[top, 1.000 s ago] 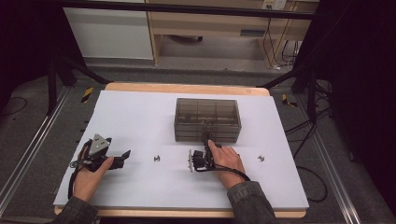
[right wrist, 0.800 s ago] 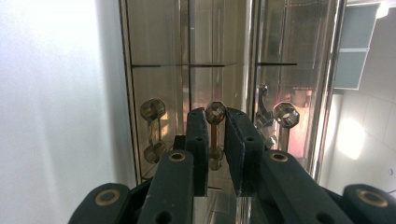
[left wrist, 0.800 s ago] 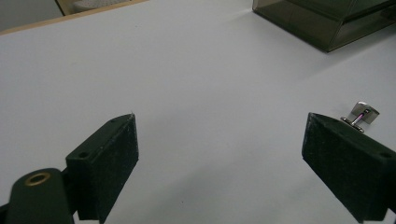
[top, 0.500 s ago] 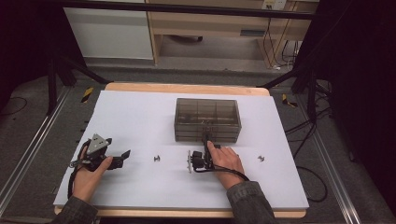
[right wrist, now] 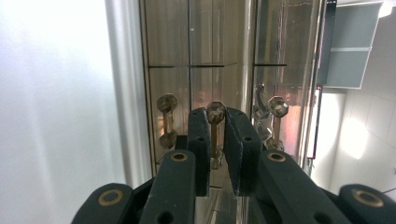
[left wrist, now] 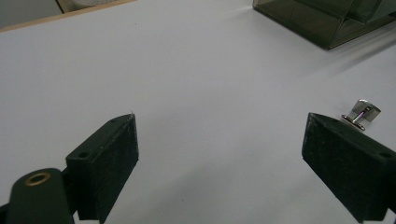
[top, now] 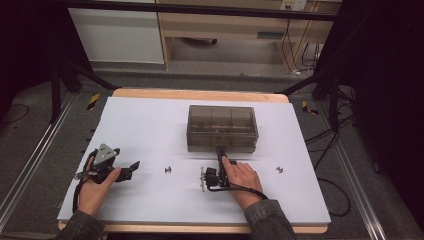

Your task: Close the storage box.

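A smoked see-through box [top: 222, 127] stands in the middle of the white table [top: 150, 125]. My right gripper [top: 220, 152] reaches to its front wall. In the right gripper view the gripper [right wrist: 215, 114] is shut on the middle brass handle [right wrist: 215, 133], a pad on each side of its bar. Its jaws have drawn in on the handle within the last second. Two more brass handles [right wrist: 166, 120] [right wrist: 276, 116] flank it. My left gripper [top: 131, 167] rests at the table's left, open and holding nothing [left wrist: 219, 135]. A small metal fitting [left wrist: 361, 113] lies just past its right jaw.
Two small metal fittings [top: 169, 170] [top: 279, 170] lie on the table, left and right of the right hand. A cable [top: 245, 189] loops from the right gripper over the hand. Black stand legs [top: 75, 75] and floor cables [top: 330, 135] surround the table.
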`<state>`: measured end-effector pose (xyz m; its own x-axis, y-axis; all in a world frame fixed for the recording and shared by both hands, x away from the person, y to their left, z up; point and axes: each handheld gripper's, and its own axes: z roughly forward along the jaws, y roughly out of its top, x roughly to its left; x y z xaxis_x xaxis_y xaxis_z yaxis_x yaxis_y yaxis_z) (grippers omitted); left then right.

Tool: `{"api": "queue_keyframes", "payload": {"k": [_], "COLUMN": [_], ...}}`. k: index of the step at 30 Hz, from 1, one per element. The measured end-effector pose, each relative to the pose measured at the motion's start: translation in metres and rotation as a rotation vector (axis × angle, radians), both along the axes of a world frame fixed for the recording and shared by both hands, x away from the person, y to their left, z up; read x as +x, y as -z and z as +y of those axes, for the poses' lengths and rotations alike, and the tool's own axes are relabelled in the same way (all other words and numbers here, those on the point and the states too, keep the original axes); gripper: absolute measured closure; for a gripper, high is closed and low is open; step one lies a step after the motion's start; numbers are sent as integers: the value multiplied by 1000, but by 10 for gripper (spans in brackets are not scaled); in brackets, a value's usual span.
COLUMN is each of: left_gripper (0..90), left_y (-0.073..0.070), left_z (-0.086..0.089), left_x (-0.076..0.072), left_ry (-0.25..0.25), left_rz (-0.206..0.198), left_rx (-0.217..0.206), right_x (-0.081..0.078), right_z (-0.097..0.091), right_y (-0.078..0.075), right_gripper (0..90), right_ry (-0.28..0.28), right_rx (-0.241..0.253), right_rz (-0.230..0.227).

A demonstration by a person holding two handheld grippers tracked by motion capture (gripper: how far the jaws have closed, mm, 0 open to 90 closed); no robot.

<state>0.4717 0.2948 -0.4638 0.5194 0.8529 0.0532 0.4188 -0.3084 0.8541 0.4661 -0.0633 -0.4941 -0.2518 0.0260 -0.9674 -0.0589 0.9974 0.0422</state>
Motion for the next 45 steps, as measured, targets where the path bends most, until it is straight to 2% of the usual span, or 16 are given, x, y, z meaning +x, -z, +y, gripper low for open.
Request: {"api": "queue_keyframes", "payload": {"k": [8,10,14,18,21,24,27,29,30,33,35,37,40,45], "left_gripper": [105,105,104,101,87,79,78,78,79,79,82,89,103,133], "left_y": [1,1,0,-2,-2,-3,-7,-9,-10,-11,-12,-14,-17,-20], "left_z": [-3,-4,-8,-19,-30,-41,-52,-61,-66,-77,-85,-90,-99,-112], "left_x": [0,-1,-2,-4,-6,-7,-7,-8,-9,-9,-8,-4,2,11], "left_ry": [5,8,24,62,91,125,163,191,203,241,263,282,305,345], "left_rz": [0,0,-8,-21,-29,-38,-35,-19,-16,-12,-11,-6,1,11], "left_rx": [5,8,21,57,74,84,104,116,118,130,128,148,147,180], "right_x": [-13,-12,-13,-19,-22,-23,-23,-22,-22,-19,-16,-13,-7,3], "right_z": [0,-1,-3,-11,-22,-38,-56,-68,-75,-94,-106,-115,-130,-149], "right_y": [2,0,-7,-17,-26,-32,-37,-40,-42,-47,-49,-51,-52,-53], "right_gripper": [806,793,698,644,629,592,562,508,477,465,453,447,446,417], "right_ry": [-3,4,18,45,76,99,113,120,139,143,156,170,179,182], "right_rx": [12,33,96,185,269,364,434,498,552,671,722,761,802,869], "right_rz": [1,16,55,97,137,207,265,299,329,384,406,424,441,508]}}
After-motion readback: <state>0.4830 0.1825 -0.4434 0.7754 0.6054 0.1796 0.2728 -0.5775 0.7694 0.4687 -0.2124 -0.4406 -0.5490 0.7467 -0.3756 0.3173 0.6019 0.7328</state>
